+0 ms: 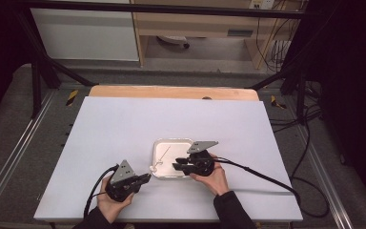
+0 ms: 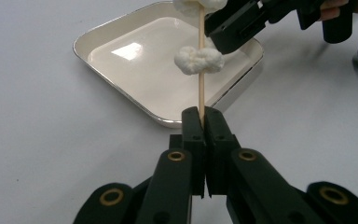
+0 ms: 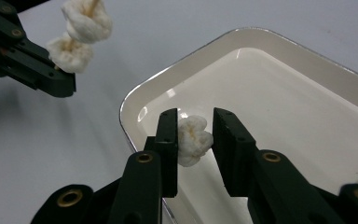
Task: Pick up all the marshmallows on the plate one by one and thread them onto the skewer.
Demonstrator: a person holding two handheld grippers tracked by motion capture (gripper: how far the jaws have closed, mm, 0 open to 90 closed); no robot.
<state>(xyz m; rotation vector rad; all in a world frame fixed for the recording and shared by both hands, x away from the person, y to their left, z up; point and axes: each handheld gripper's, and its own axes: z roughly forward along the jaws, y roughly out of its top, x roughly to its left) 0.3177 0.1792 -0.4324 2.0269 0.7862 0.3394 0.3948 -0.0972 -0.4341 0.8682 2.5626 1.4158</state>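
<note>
Two grippers are working at one white table (image 1: 124,124), each held in one of the person's hands. The left gripper (image 2: 200,116) is sitting near the table's near edge, left of the tray, and its jaws are clenching tight on the lower end of one thin wooden skewer (image 2: 201,91). The skewer is standing up and away from the jaws, carrying two white puffy pieces: one lower piece (image 2: 199,59) threaded partway up the stick, and one upper piece (image 2: 196,5) above it, partly cut off by the top edge of the left gripper view.

The right gripper (image 3: 195,135) is hovering over the near right part of one shallow white tray (image 3: 135,100), which is resting around the middle of the table. A third white piece (image 3: 193,140) is sitting between its jaws, touching the left jaw, while a gap is showing on the right side, so the jaws are not yet pressing it from both sides. That makes three puffy pieces in all.

In the high view, one more thin stick (image 1: 164,153) is lying inside the tray.
</note>
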